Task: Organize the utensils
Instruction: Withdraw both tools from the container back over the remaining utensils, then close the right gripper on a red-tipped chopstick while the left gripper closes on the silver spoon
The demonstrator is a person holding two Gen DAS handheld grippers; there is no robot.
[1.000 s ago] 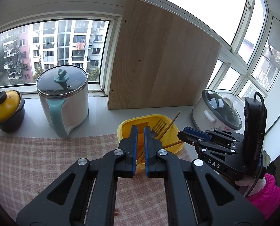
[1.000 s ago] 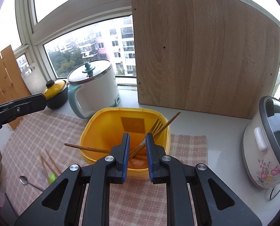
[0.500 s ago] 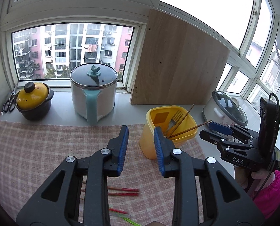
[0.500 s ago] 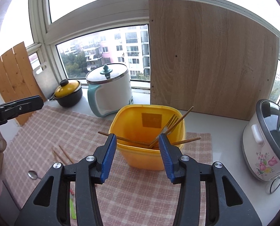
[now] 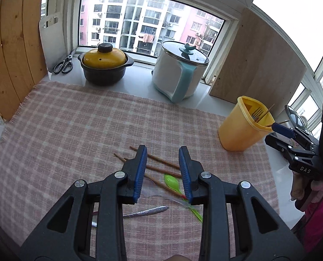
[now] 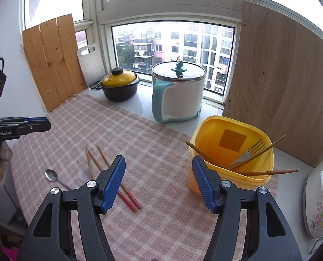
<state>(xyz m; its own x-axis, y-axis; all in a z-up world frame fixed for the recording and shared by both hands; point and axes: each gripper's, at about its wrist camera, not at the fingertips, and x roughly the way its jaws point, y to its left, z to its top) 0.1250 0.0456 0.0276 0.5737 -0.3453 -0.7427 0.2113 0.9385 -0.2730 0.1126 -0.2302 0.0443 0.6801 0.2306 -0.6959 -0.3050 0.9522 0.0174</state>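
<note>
My left gripper [image 5: 162, 152] hangs over the checked cloth [image 5: 85, 134]; its jaws are opening with nothing between them. Below it lie several red-tipped chopsticks [image 5: 161, 163], a green plastic spoon [image 5: 172, 182] and a metal spoon's handle [image 5: 148, 211]. My right gripper [image 6: 159, 163] is also opening and empty, just left of the yellow container [image 6: 231, 120]. That container holds a fork [image 6: 248, 152] and several chopsticks [image 6: 270, 171]. In the right wrist view the loose chopsticks [image 6: 96, 163] and the metal spoon [image 6: 51, 176] lie to the left, below the left gripper [image 6: 37, 122].
On the sill behind stand a black pot with a yellow lid [image 5: 105, 65] and a white and teal electric pot [image 5: 178, 76]. Scissors [image 5: 63, 65] lie far left. A large wooden board [image 6: 281, 76] leans behind the container, a floral rice cooker [image 6: 320, 195] stands right, and wooden slats [image 6: 52, 61] stand left.
Both grippers have drawn back from the yellow container and opened. The left one has swung left and down over the loose utensils on the cloth; chopsticks now rest in the container.
</note>
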